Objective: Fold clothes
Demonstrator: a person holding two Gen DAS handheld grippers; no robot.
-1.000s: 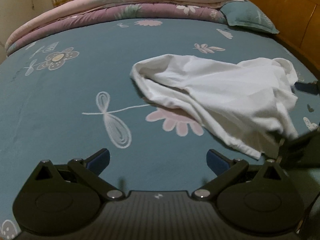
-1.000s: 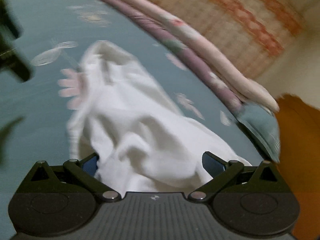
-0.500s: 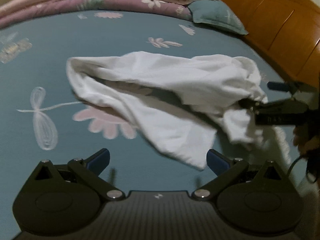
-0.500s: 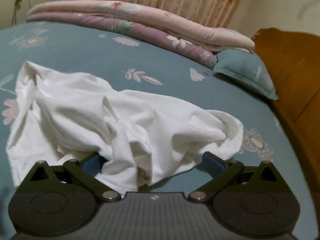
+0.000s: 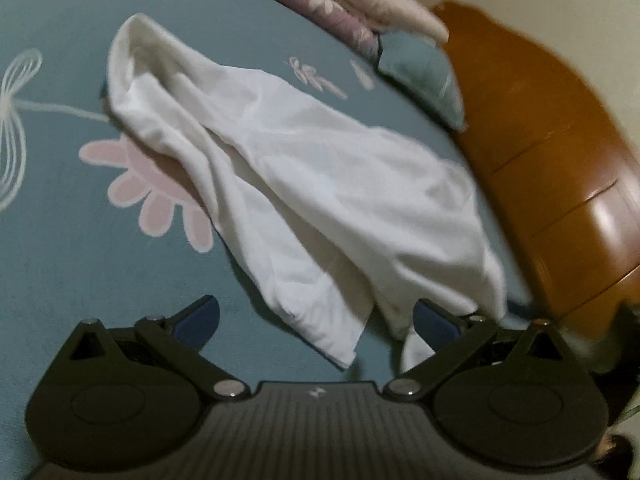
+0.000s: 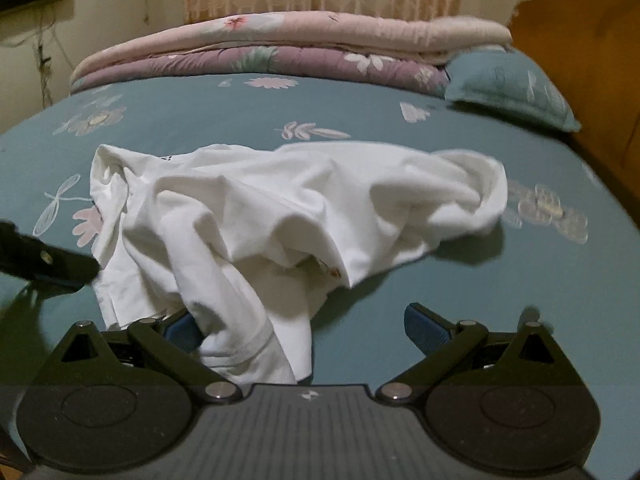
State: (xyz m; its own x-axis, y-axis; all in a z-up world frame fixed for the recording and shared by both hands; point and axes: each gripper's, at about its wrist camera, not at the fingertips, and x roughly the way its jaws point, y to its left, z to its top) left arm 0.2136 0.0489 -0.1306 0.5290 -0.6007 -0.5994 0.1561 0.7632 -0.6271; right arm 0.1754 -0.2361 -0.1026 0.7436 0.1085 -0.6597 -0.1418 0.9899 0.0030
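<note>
- White garment (image 6: 280,216) lies crumpled in a loose heap on the bed (image 6: 460,292), mid-bed toward the headboard side; not flat, not folded, layers bunched and overlapping.
- One rolled end (image 5: 136,52) points to the far side of the bed; a hem corner (image 5: 332,344) hangs toward the near edge in the left wrist view.
- Left gripper (image 5: 316,320): fingers spread wide, nothing between them, the hem corner just ahead of the gap, right blue pad (image 5: 436,320) touching or just beside the cloth, cannot tell which.
- Right gripper (image 6: 304,328): fingers spread apart, a flap of the garment draped over the left pad (image 6: 180,328), not pinched.
- Left gripper's dark tip also shows at the left edge of the right wrist view, just beside the garment's left border.
- Judgement: the garment needs spreading flat before any fold; both grippers look placed to take hold along the near hem.
- To do it well: pinch a single layer at two well-separated hem or shoulder points, not the bunched mass; pull apart and lift a bit so the layers drop out.
- Risk: grabbing two layers keeps the twist in; thin cloth slips from a shallow pinch.
- Folded quilts (image 6: 280,44) and pillow (image 6: 508,88) at the far edge, wooden headboard (image 5: 560,168) on the right; keep the garment clear of them.
</note>
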